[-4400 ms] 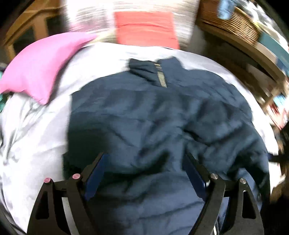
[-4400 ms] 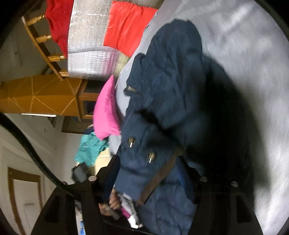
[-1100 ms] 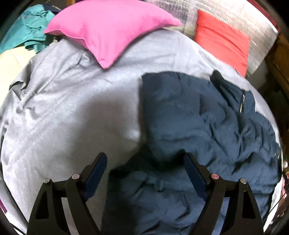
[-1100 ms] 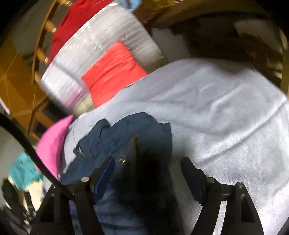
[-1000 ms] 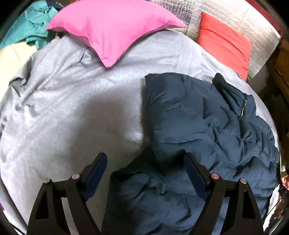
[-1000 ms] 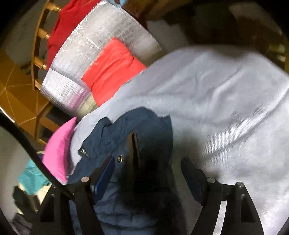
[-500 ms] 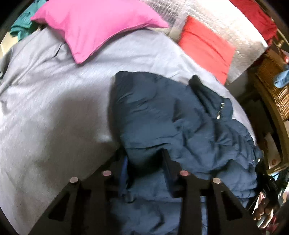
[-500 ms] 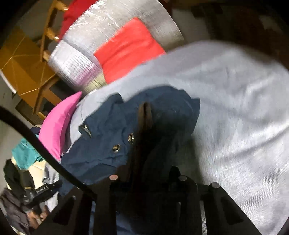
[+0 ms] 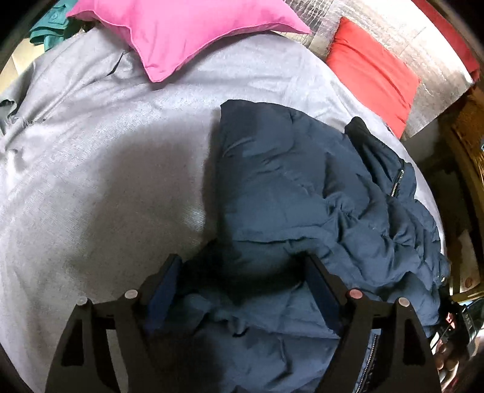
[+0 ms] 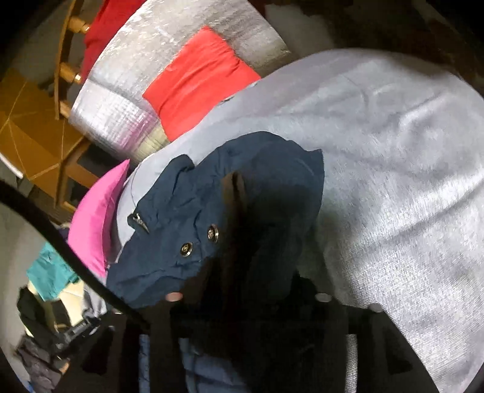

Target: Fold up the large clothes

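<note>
Both claws are opening off the navy puffer jacket [image 9: 302, 193] on the bed [image 9: 90, 181], left claw [image 9: 242, 287] released, right claw [image 10: 245, 299] too dark to tell, so a fresh hem grab looks next.

The left wrist view looks steeply down, close over the crumpled navy padded jacket [image 9: 302, 193]; the right wrist view looks shallower. Both share the jacket and the square pink pillow [image 9: 187, 27].

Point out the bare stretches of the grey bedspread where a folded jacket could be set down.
Free: the wide grey bedspread between the pink pillow and the navy jacket's edge; also the open spread beyond the jacket in the right wrist view. Crowded: the strip by the red cushion, where the jacket lies bunched.
</note>
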